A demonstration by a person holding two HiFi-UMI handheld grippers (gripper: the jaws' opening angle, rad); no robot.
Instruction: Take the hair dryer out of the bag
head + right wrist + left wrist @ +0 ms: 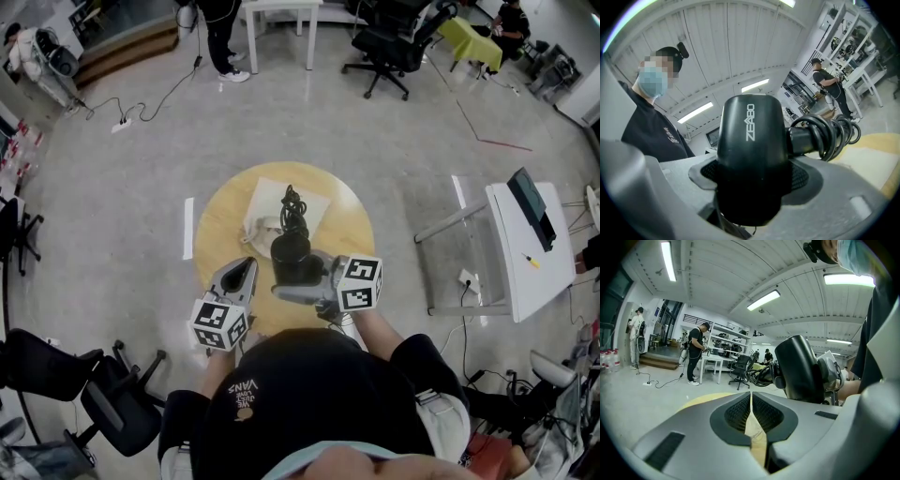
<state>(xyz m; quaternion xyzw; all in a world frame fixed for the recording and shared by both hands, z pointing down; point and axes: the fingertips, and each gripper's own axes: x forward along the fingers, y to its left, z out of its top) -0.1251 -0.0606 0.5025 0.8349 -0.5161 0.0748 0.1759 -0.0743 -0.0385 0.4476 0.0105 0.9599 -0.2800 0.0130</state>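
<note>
A black hair dryer (pixel 292 255) hangs over the near part of the round yellow table (pixel 217 217), its coiled cord (pixel 293 208) trailing above the white bag (pixel 266 200) that lies flat on the table. My right gripper (pixel 287 292) reaches in from the right and is shut on the dryer's body (pixel 749 150), with the cord (pixel 830 129) bunched to the right. My left gripper (pixel 242 275) is just left of the dryer, shut and holding nothing. In the left gripper view its jaws (pixel 751 405) meet, with the dryer (pixel 799 369) close on the right.
A white desk (pixel 525 246) stands to the right. Black office chairs sit at the lower left (pixel 112 403) and at the back (pixel 394 42). A cable and power strip (pixel 122 122) lie on the floor at the back left. A person (pixel 222 37) stands beyond the table.
</note>
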